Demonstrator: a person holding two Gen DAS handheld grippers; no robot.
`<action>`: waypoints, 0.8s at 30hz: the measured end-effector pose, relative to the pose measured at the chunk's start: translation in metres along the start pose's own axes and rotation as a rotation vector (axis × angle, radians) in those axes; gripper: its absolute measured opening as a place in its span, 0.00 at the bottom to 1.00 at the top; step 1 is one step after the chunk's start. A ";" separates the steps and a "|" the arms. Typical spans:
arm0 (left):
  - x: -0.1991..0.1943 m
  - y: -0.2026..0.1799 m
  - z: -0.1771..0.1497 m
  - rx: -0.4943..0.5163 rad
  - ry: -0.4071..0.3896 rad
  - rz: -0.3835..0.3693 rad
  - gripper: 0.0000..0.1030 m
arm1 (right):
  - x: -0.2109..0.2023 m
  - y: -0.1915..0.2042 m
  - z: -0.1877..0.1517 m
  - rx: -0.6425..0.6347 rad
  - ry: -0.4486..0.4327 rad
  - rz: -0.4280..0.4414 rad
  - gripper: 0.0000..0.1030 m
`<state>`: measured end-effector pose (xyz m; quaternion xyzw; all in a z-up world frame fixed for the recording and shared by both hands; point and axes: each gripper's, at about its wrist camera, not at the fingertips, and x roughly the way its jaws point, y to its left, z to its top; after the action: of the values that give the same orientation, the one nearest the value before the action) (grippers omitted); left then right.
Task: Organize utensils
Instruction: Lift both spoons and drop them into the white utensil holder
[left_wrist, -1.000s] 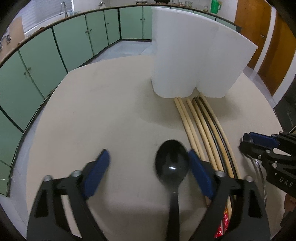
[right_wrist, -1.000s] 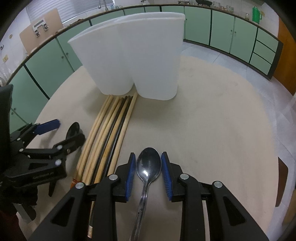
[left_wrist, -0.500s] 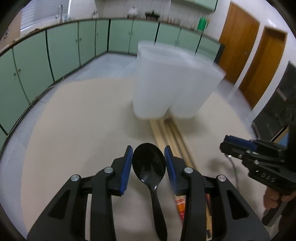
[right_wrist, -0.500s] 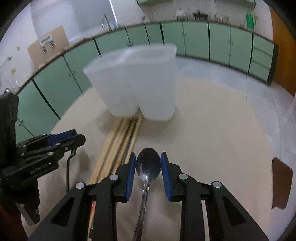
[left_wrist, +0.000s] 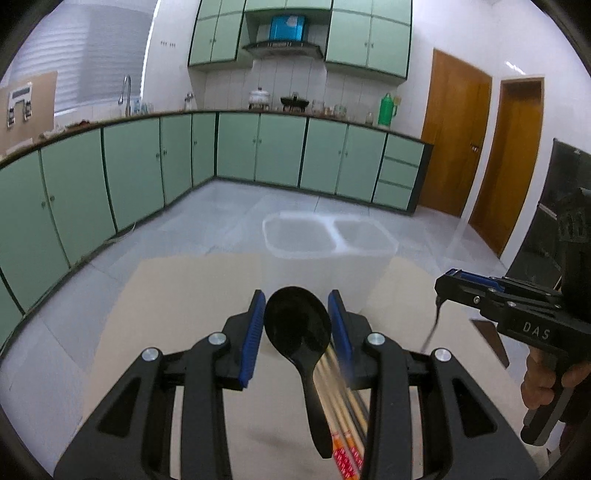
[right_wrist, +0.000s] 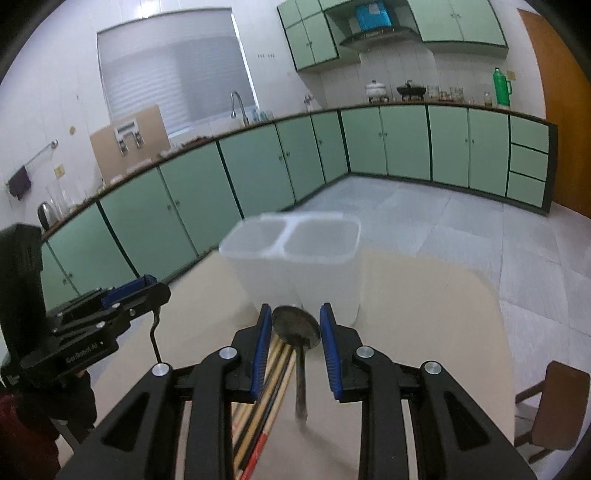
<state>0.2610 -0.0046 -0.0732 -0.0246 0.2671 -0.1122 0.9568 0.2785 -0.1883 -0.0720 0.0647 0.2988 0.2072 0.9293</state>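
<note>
Left wrist view: your left tool (left_wrist: 297, 325) clamped the black spoon (left_wrist: 300, 334) at its bowl, handle hanging down, lifted off the bench (left_wrist: 177, 295), just short of the white two-compartment holder (left_wrist: 328, 251). Chopsticks (left_wrist: 341, 398) lay on the bench below the holder. Your right tool (left_wrist: 448, 282) was off to the holder's right.

Right wrist view: your right tool (right_wrist: 293, 326) pinched the metal spoon (right_wrist: 297, 328) by its bowl, just in front of the holder (right_wrist: 295, 258); chopsticks (right_wrist: 271, 380) lay beneath. Your left tool (right_wrist: 147, 291) held the black spoon's handle (right_wrist: 155, 339) hanging, left of the holder.
</note>
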 end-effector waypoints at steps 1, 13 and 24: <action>-0.007 -0.001 0.010 -0.002 -0.022 -0.007 0.33 | -0.002 0.001 0.005 0.000 -0.011 0.005 0.25; 0.018 -0.024 0.119 0.008 -0.240 0.016 0.33 | -0.013 -0.001 0.108 -0.018 -0.196 0.023 0.25; 0.112 -0.022 0.133 -0.008 -0.166 0.080 0.33 | 0.057 -0.019 0.117 0.018 -0.111 -0.048 0.25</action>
<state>0.4186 -0.0537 -0.0133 -0.0268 0.1881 -0.0706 0.9792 0.3959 -0.1812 -0.0117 0.0774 0.2502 0.1784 0.9485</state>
